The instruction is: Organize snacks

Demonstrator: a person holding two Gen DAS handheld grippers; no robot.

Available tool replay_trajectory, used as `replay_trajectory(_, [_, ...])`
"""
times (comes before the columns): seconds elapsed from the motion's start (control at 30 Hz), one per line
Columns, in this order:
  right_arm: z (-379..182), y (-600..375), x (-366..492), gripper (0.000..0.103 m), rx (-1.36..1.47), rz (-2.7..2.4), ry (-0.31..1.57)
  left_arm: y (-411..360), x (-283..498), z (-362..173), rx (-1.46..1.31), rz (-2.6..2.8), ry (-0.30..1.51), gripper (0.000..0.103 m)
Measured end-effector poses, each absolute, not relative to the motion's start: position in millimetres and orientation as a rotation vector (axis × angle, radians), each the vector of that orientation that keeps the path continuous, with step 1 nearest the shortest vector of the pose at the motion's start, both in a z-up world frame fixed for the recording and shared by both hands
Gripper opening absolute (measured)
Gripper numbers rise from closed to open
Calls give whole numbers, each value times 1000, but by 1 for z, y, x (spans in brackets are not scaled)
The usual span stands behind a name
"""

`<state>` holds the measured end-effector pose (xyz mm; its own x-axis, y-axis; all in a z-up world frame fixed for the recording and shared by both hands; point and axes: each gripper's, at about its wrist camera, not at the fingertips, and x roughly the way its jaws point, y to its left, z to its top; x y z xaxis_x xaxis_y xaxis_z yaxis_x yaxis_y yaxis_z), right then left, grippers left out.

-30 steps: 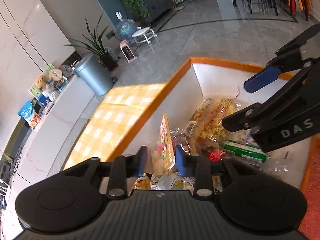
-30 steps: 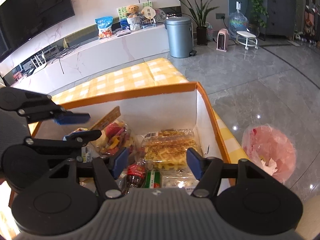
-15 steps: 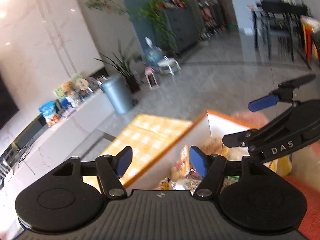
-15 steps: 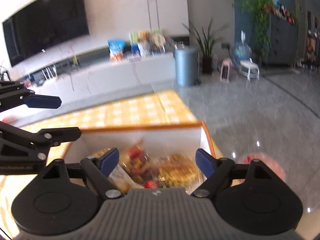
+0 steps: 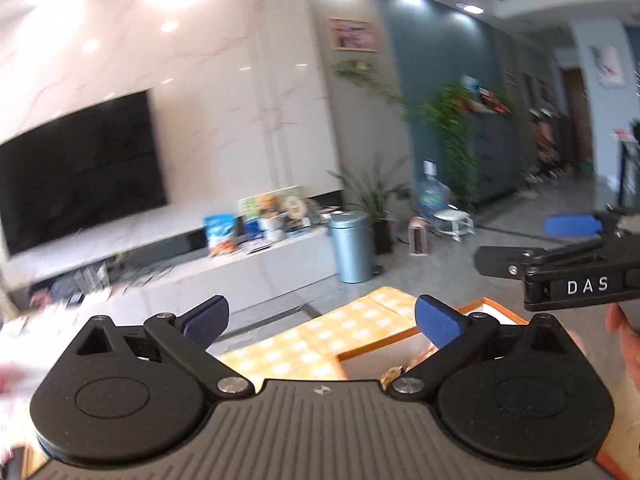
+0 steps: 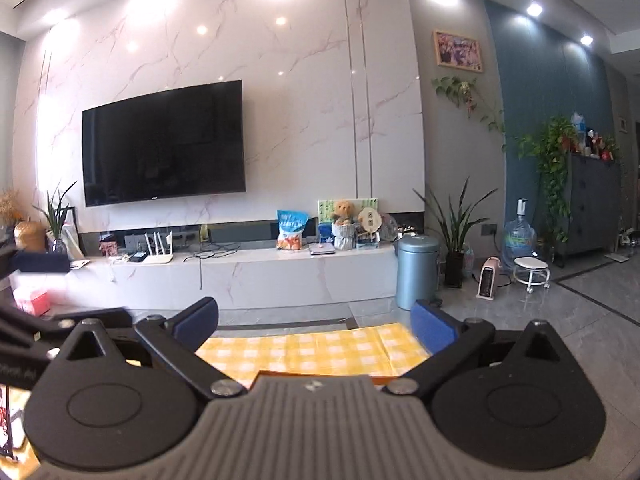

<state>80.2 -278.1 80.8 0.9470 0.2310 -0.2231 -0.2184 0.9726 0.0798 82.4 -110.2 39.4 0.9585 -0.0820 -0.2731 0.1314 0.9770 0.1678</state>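
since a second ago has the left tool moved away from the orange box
Yes. The left tool has lifted up and back, jaws just opened and empty; the orange box now sits low in its view.

Your left gripper (image 5: 322, 322) and right gripper (image 6: 314, 322) point nearly level, jaws spread wide, having just been opening, with nothing between them. Your fingers (image 5: 624, 340) show at the frame's right edge.

Ahead of the left gripper (image 5: 322, 322) the air is free, its jaws having just opened wide with nothing between them. The right gripper (image 6: 314, 320), jaws likewise just spread and bare, hangs at the left one's right side, the only thing close by. Below lie the yellow checked cloth (image 6: 304, 350) and the orange-rimmed box (image 5: 490, 307); TV bench (image 6: 248, 276) and bin (image 6: 416, 272) stand well apart.
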Motion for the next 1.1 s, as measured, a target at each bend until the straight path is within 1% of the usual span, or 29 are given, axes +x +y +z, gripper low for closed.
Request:
replay_trajectory(0.1, [74,-265,76,100,43,227,264,-98,83,27,100,-60,287,103])
replay_trajectory(0.23, [60,-247,69,100,57,215,313,-90,91,9,87,12,329,103])
replay_trajectory(0.53, [-10,-224,53,100,69,121,503,-58,102,-41,-26,25,494,103])
replay_trajectory(0.73, [-40,-225,49,100,-19,44,589,-49,93,-62,-17,10,580,103])
replay_trajectory(1.1, [-38,-237,52,100,-5,21,613,-65,84,-70,-6,2,612,103])
